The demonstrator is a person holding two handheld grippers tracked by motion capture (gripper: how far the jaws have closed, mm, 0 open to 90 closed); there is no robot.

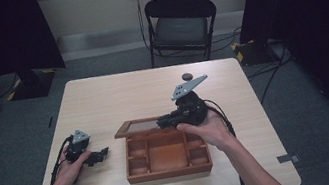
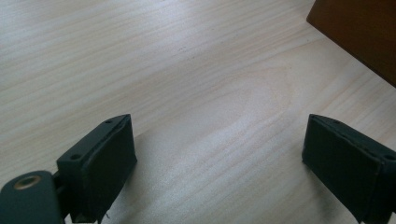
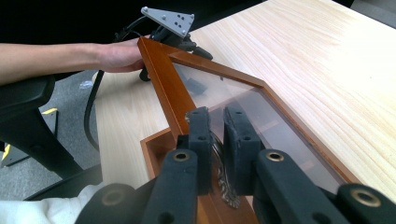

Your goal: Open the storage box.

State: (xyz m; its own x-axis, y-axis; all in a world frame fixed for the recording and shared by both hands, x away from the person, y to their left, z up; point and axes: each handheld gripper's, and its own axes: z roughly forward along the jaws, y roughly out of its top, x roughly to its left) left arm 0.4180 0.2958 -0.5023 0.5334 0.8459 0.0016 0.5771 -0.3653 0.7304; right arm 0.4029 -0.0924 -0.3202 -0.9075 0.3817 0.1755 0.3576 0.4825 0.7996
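A wooden box with several compartments sits on the table in front of me. Its glass-paned lid is tipped up at the far side. My right gripper reaches to the lid from the right. In the right gripper view the pads are shut on a small metal clasp at the edge of the lid frame. Left of the box, my left gripper rests low over the table, its jaws wide open over bare wood. A corner of the box shows at upper right there.
A black folding chair stands beyond the far edge of the table. A small dark round object lies on the table behind the right gripper. Dark curtains hang at both sides. Cables trail from both grippers toward me.
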